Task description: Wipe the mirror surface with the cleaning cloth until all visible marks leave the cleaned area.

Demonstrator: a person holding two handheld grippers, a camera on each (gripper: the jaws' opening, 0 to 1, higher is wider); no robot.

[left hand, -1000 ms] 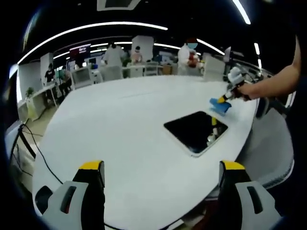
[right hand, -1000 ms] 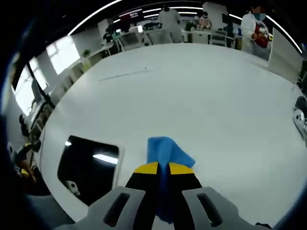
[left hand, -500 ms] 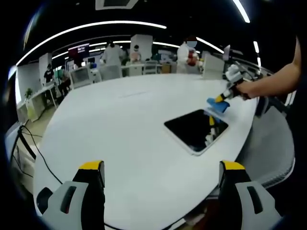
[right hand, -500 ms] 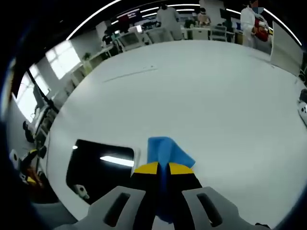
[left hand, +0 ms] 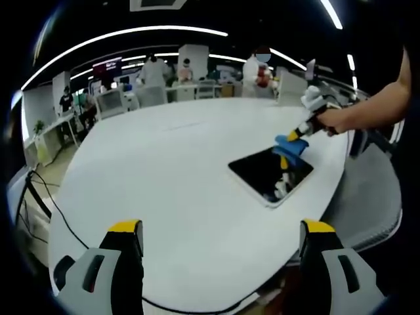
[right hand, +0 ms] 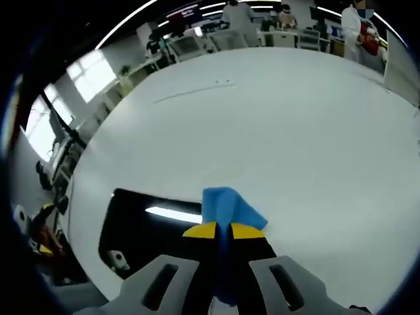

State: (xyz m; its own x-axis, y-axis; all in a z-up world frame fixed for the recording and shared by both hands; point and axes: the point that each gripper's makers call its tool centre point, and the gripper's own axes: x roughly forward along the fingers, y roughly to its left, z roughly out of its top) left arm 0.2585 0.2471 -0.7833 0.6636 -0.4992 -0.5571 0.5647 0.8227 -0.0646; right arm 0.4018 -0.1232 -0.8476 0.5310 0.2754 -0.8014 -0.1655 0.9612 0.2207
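Risk: right gripper (right hand: 220, 231), fingers clamping the cloth (right hand: 230, 207), could shove the mirror (left hand: 270, 174) off the desk's (left hand: 164, 177) near edge; left gripper (left hand: 220, 230) gapes.

One mirror (left hand: 268, 173), one blue cloth (right hand: 228, 206), one white table (left hand: 164, 177), two hand-held grippers.

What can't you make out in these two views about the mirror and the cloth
- Marks on the mirror: too small and dark in the left gripper view.
- Mirror's near edge in the right gripper view: hidden behind the right tongs.
- Blue cloth: lower part pinched between the jaws.
- Whether the cloth touches the glass: cannot tell.
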